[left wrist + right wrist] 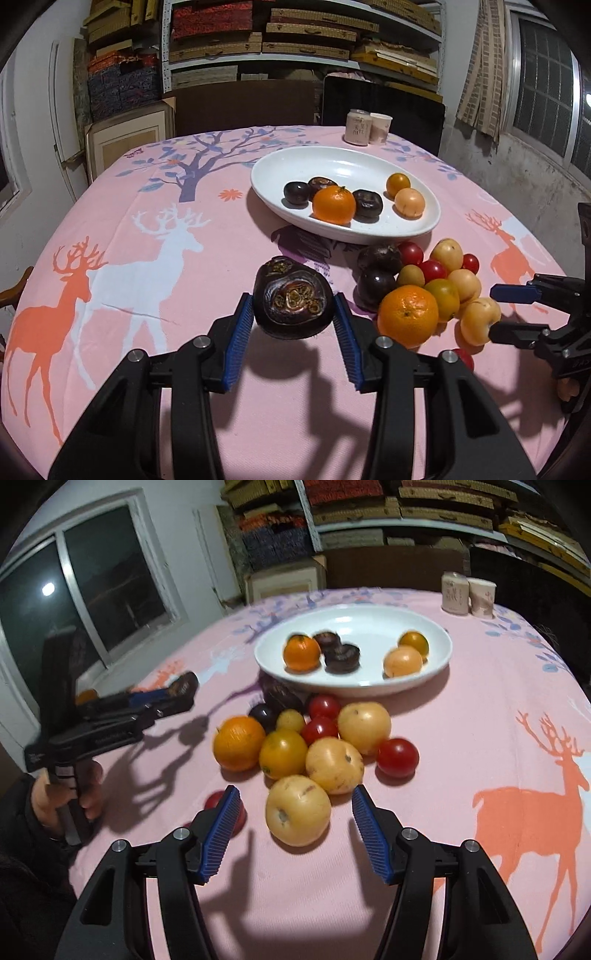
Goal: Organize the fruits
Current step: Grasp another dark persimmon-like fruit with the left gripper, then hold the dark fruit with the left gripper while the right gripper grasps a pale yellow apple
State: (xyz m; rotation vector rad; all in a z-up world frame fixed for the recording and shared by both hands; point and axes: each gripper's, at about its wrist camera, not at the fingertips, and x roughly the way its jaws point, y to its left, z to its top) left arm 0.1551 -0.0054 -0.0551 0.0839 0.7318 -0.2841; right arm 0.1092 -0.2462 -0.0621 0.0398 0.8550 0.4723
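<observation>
My left gripper (293,308) is shut on a dark brown water chestnut (293,297) and holds it above the pink tablecloth, short of the white oval plate (280,162). The plate holds an orange (334,205), dark chestnuts and two yellow fruits. A pile of fruit lies in front of the plate: an orange (408,315), red cherry tomatoes, yellow fruits, dark chestnuts. My right gripper (293,806) is open, its jaws on either side of a yellow fruit (297,810) at the near edge of the pile. The left gripper also shows in the right wrist view (177,692).
Two small cups (367,127) stand behind the plate at the table's far edge. A red cherry tomato (240,812) lies by my right gripper's left finger. Shelves of boxes and dark chairs stand beyond the table. The table edge curves off at both sides.
</observation>
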